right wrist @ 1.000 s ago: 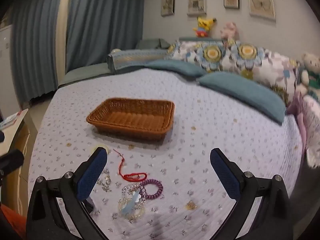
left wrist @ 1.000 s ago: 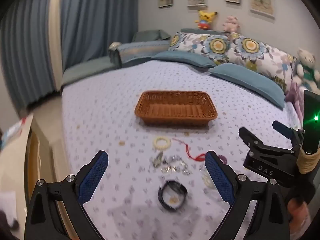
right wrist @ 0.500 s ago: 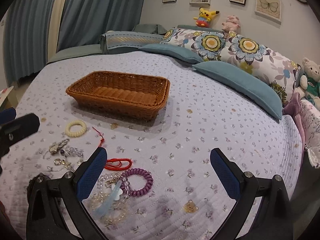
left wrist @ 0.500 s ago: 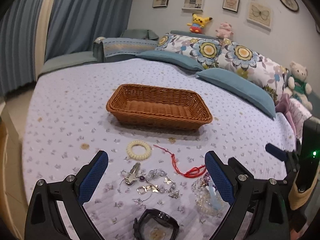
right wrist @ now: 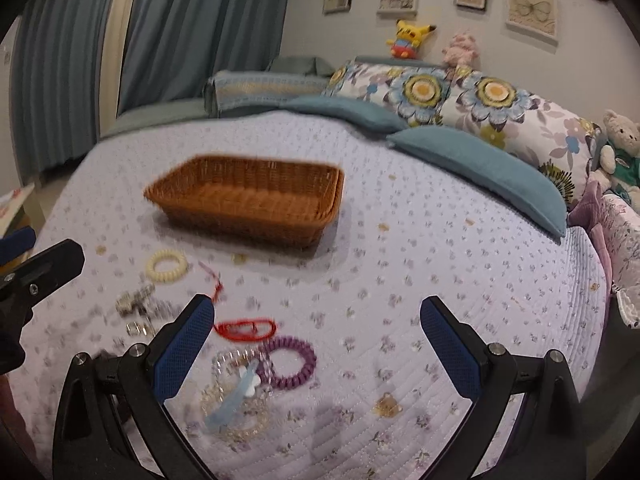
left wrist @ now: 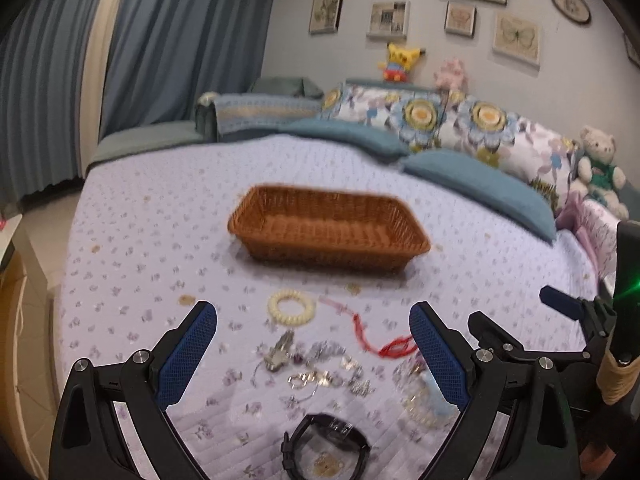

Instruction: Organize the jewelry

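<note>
An empty wicker basket (left wrist: 328, 232) (right wrist: 248, 200) sits mid-bed. In front of it jewelry lies scattered: a cream coil ring (left wrist: 291, 306) (right wrist: 166, 266), a red cord (left wrist: 394, 347) (right wrist: 246, 328), silver chains and charms (left wrist: 316, 364) (right wrist: 136, 308), a black watch (left wrist: 326, 450), a purple coil bracelet (right wrist: 289, 362), and clear bead bracelets with a pale blue clip (right wrist: 236, 394) (left wrist: 424, 396). My left gripper (left wrist: 313, 352) hovers open over the silver pieces. My right gripper (right wrist: 316, 344) hovers open, the purple bracelet just inside its left finger. Both hold nothing.
The bed's lilac quilt (right wrist: 420, 280) spreads right of the jewelry. Blue and floral pillows (right wrist: 476, 156) and plush toys (right wrist: 618, 148) line the far side. Curtains (left wrist: 168, 40) hang left. The right gripper's body (left wrist: 560, 344) stands close beside the left one.
Both grippers drew back and rose slightly; the basket and jewelry sit a little farther off in both views. Nothing was gripped or moved on the bed.
</note>
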Demonstrator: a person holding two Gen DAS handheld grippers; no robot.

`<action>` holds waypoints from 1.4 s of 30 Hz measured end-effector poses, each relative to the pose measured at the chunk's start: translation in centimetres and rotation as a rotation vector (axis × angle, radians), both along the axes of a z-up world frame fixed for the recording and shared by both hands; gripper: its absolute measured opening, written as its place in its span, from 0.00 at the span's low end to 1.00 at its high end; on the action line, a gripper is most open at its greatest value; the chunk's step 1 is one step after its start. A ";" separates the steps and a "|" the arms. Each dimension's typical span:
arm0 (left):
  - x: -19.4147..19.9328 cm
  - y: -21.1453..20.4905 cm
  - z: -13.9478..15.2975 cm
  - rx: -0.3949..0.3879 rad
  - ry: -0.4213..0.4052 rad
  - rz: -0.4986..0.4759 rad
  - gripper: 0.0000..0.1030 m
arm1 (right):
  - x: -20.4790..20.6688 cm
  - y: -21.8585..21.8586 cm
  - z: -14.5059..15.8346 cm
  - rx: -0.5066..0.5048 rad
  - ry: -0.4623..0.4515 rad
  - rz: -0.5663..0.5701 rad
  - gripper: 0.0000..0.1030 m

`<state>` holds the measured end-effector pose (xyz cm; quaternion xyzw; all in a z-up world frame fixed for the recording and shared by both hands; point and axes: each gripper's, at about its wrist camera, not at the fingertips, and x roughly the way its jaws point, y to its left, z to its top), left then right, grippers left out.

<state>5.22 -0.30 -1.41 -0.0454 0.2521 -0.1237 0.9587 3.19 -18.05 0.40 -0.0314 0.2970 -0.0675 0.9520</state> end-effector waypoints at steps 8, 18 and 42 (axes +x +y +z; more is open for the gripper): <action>0.6 -1.4 7.9 0.021 -0.179 -0.005 0.94 | 3.3 0.4 7.1 -0.060 -0.113 0.011 1.00; 3.7 -0.8 5.8 0.012 -0.169 0.039 0.94 | 5.5 -1.0 5.4 -0.031 -0.126 0.011 1.00; 4.5 -0.7 3.1 0.021 -0.105 0.018 0.94 | 5.6 -0.7 3.1 -0.059 -0.084 0.006 1.00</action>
